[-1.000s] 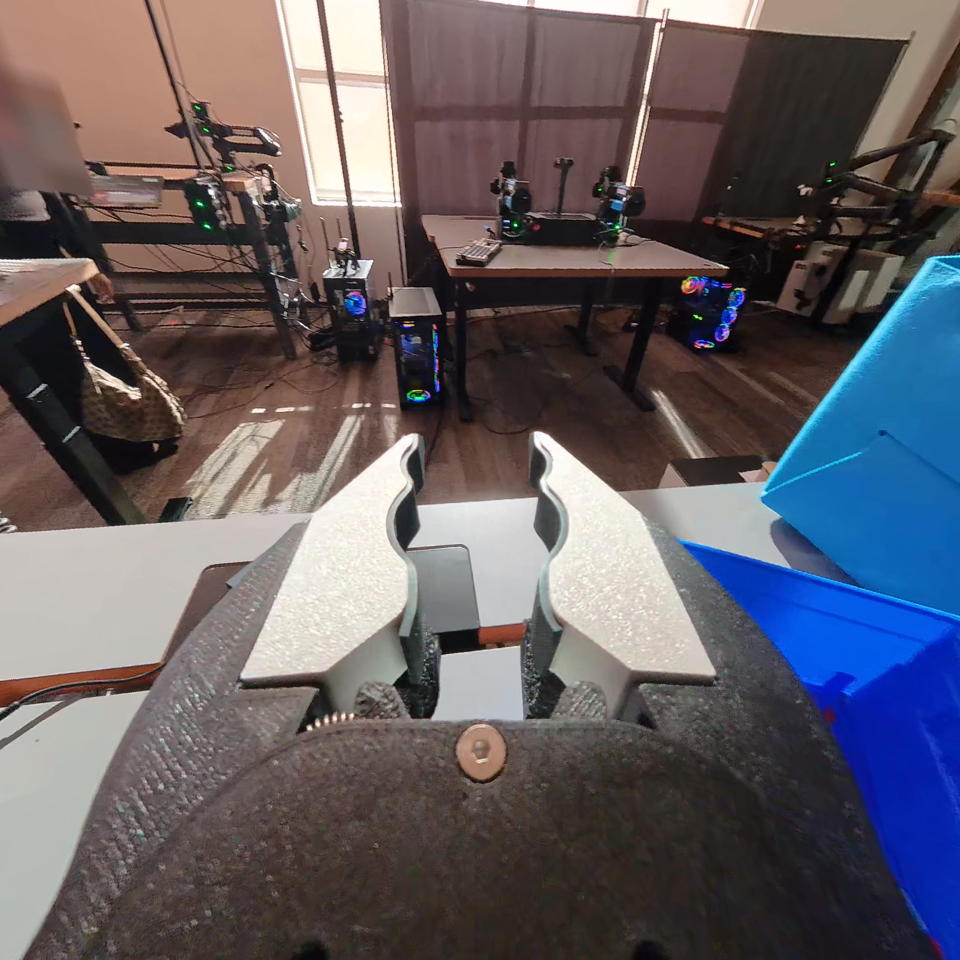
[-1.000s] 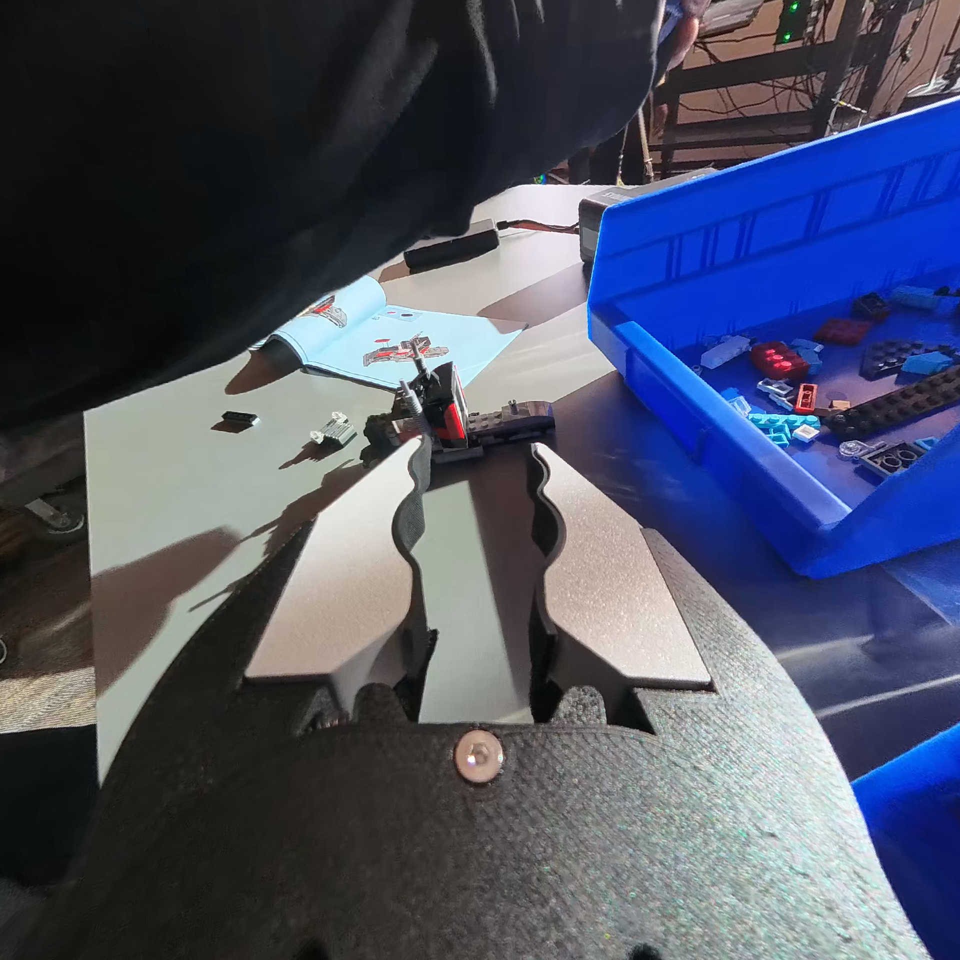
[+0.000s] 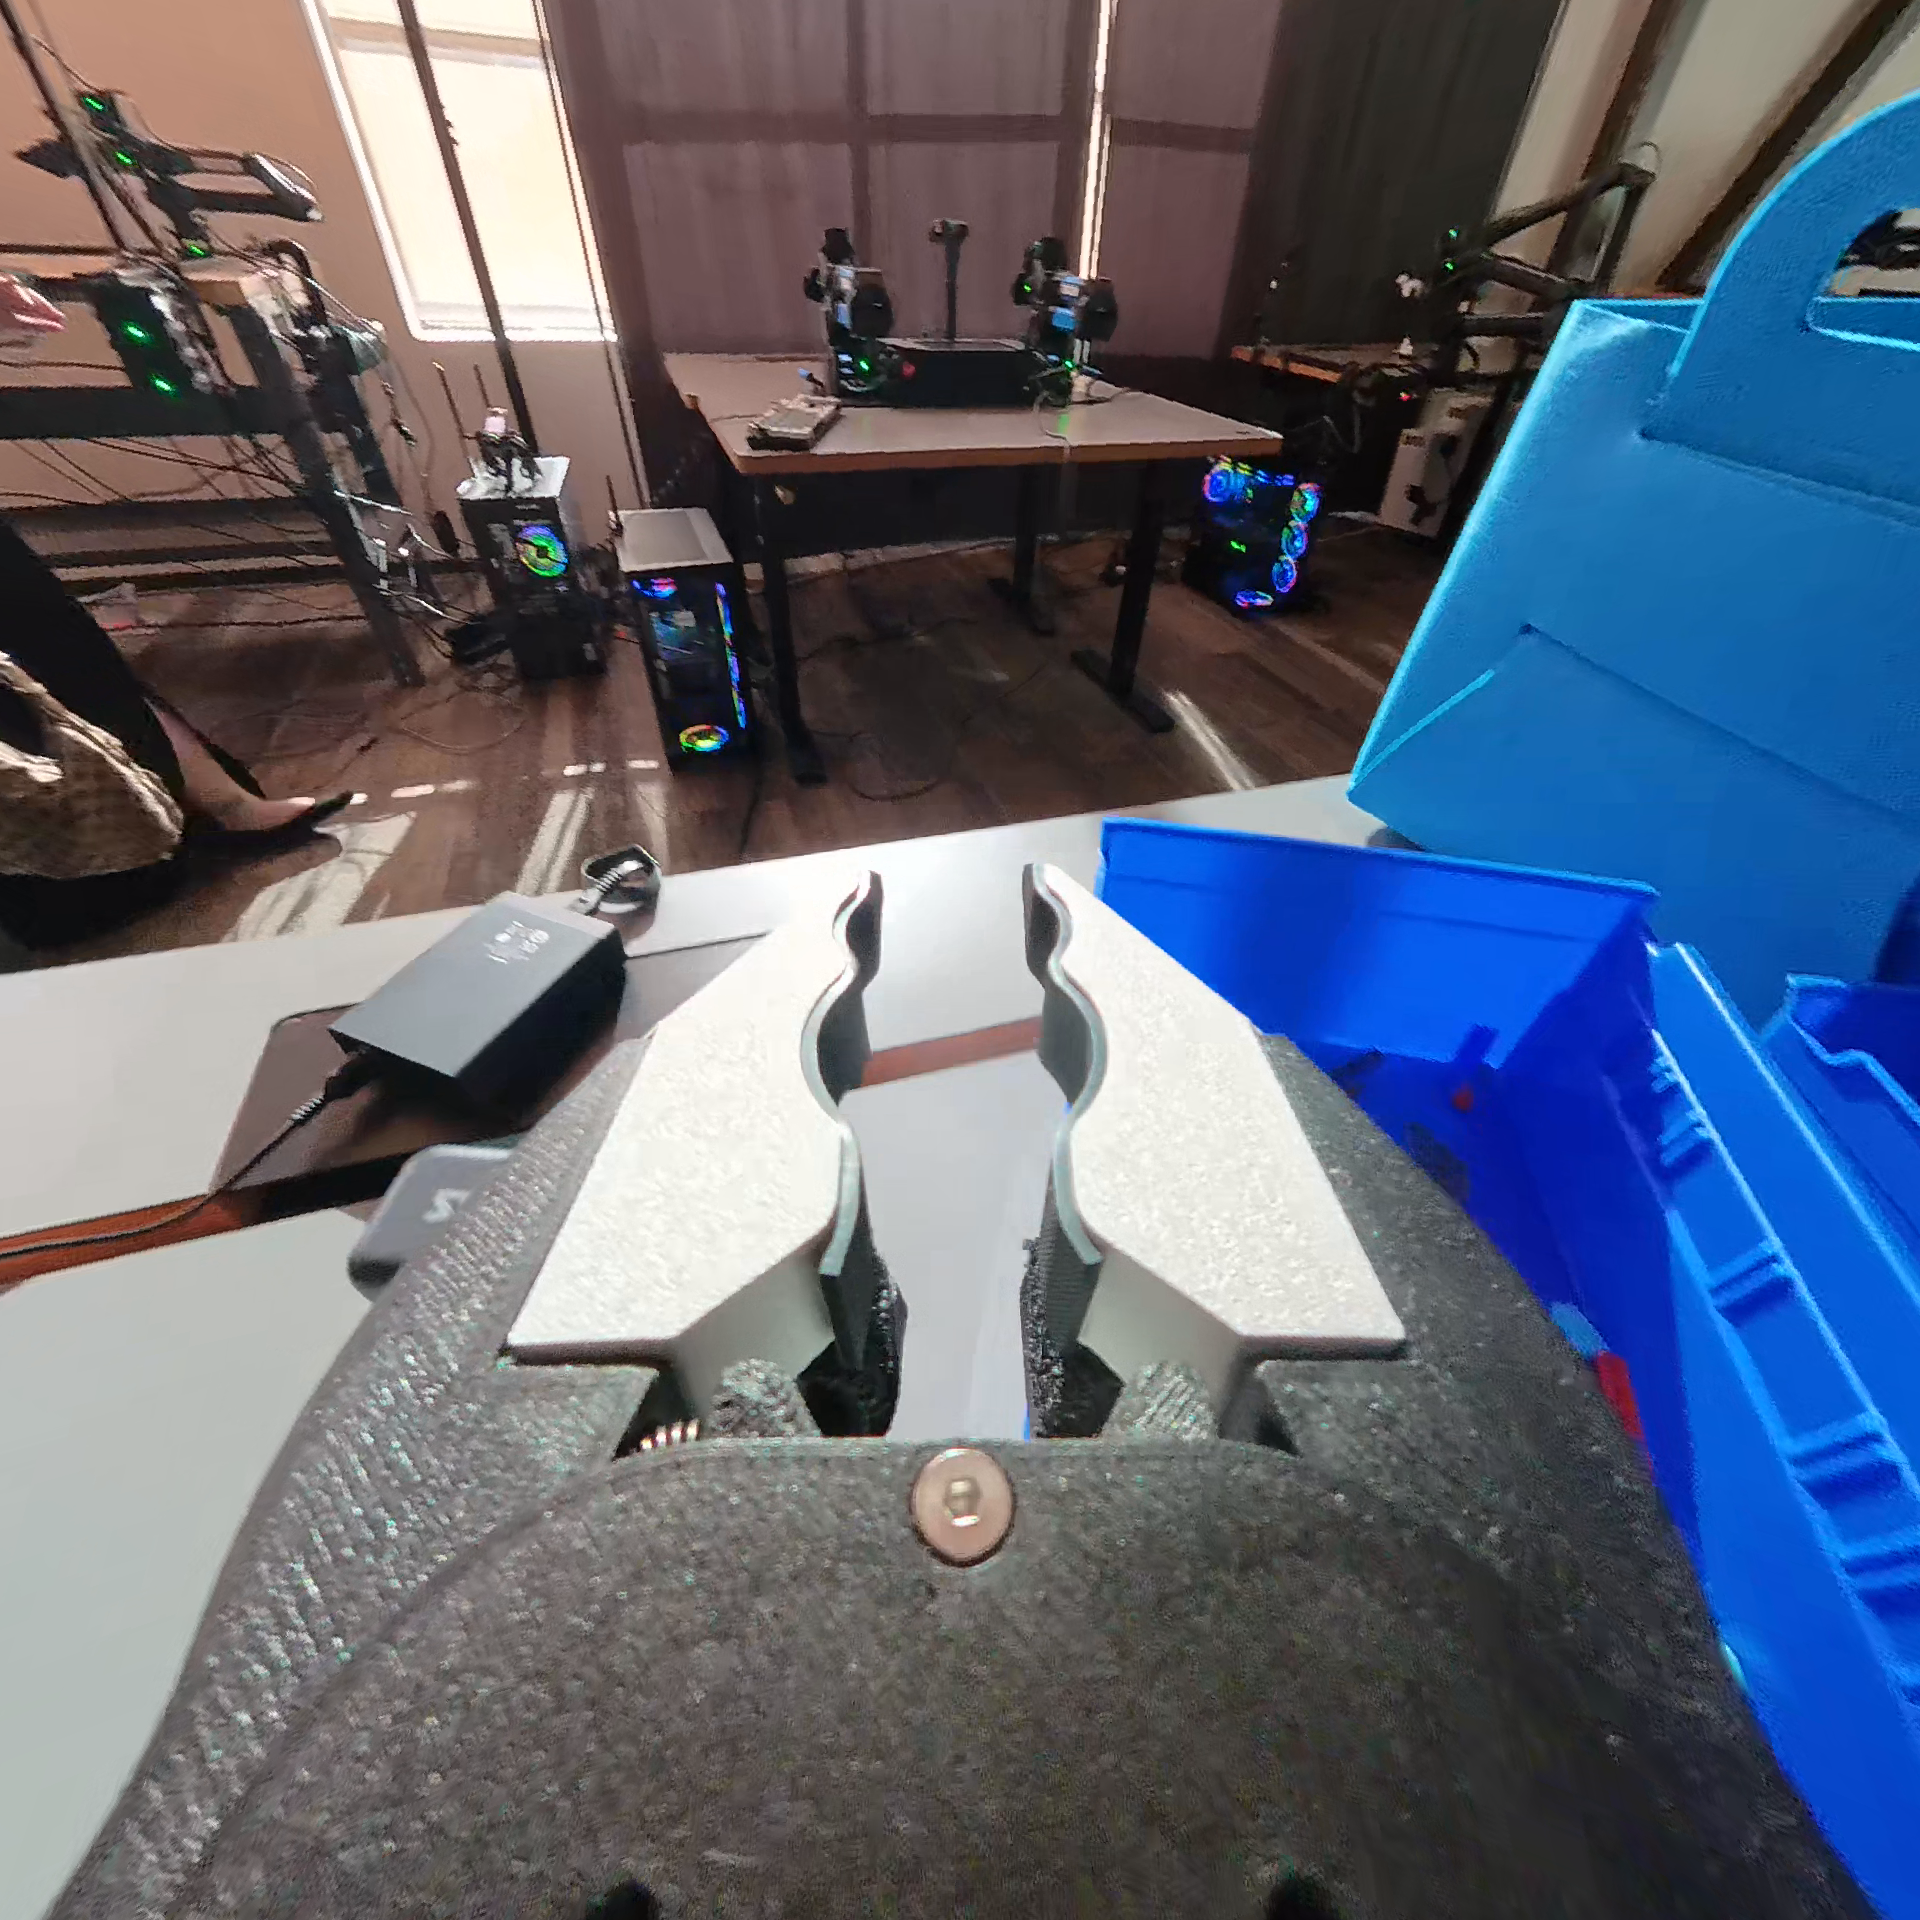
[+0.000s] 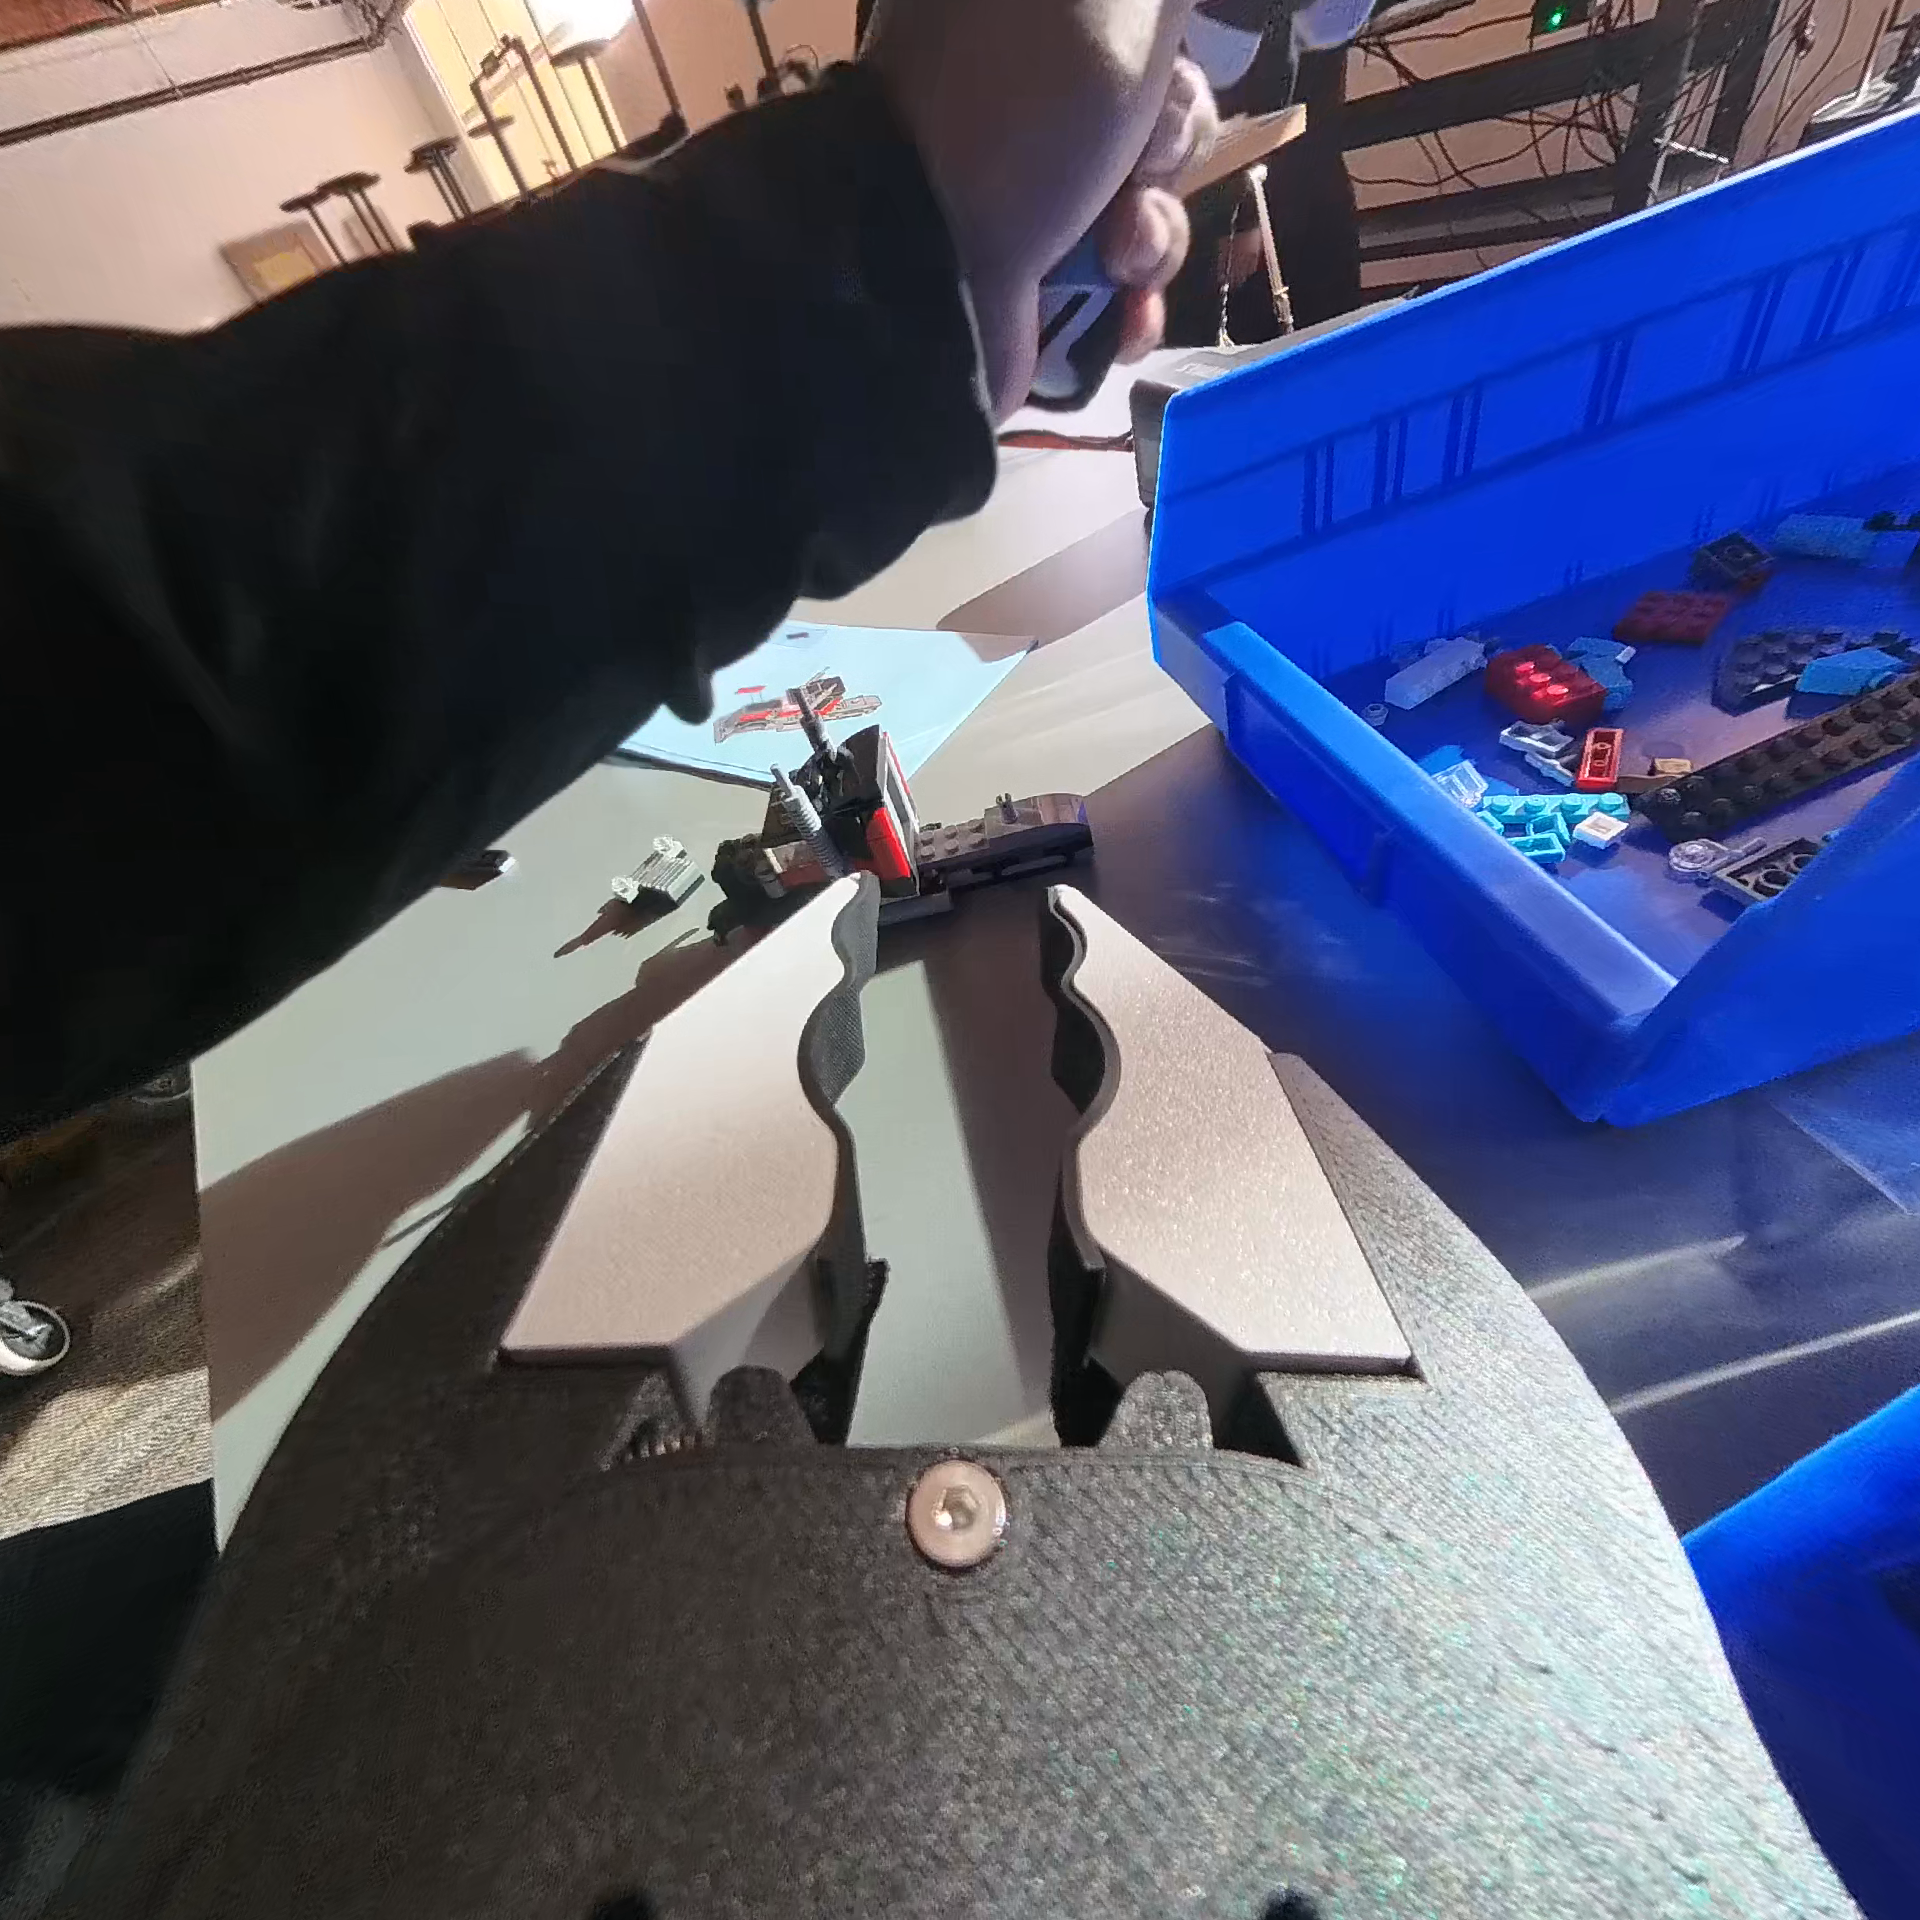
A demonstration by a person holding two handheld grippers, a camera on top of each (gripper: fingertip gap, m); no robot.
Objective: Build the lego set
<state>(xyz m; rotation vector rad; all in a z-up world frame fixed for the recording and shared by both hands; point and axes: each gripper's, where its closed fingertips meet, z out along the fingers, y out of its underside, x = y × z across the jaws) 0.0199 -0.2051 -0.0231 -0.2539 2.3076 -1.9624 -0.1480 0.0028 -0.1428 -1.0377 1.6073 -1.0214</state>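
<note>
With jaws parted and empty, the right gripper (image 4: 951, 894) sits just near of the part-built black-and-red lego model (image 4: 883, 831) on the grey table (image 4: 416, 997), ready to grasp, while the left gripper (image 3: 951, 899), likewise open and empty, hovers left of the blue plastic parts bin (image 3: 1382, 956).

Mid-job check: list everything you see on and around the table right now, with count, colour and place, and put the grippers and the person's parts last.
Partly built model: one, black and red, on the table just past the right fingertips.
Instruction booklet: one, light blue, behind the model.
Small loose parts: two, one grey and one dark, left of the model.
Parts bin: one, blue, right of the model, holding loose red, cyan, black and clear bricks.
Power adapter: one, black, beyond the left fingers.
Paper bag: one, light blue, behind the bin.
Table: one, grey.
Left gripper: open, empty.
Right gripper: open, empty.
Sleeve: one, black, reaching across above the model.
</note>
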